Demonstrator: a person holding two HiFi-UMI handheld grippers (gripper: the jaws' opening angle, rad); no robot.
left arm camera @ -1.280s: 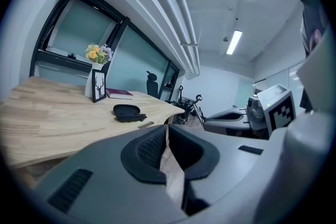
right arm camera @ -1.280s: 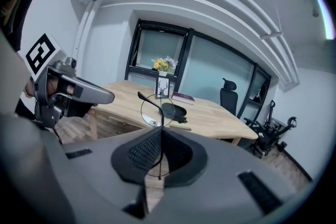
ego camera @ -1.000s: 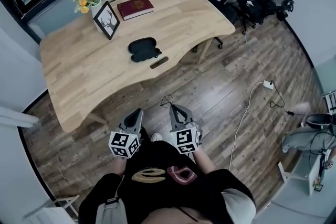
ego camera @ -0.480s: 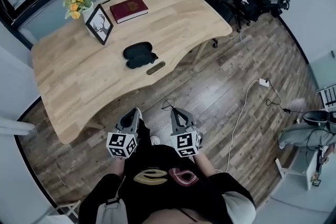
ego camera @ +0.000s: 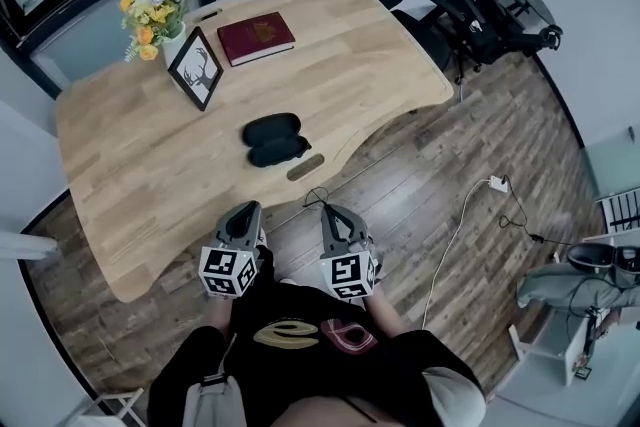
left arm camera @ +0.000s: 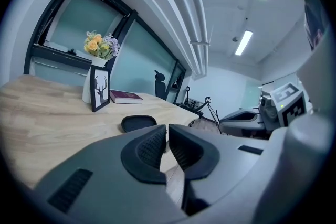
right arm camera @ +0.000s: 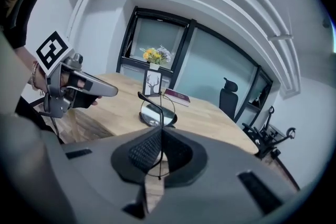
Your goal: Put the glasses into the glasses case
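Glasses stay pinched in the right gripper, left gripper closed and empty; both now nearer the glasses case, approach under way

Grey moulded shells, tapering forward, are recorded on the left tool and the right tool. Black ribbed pads are fitted inside. Behind each tool a white cube with black square markers is mounted. Behind the cubes a black top with tan and pink ovals and pale sleeves is worn.
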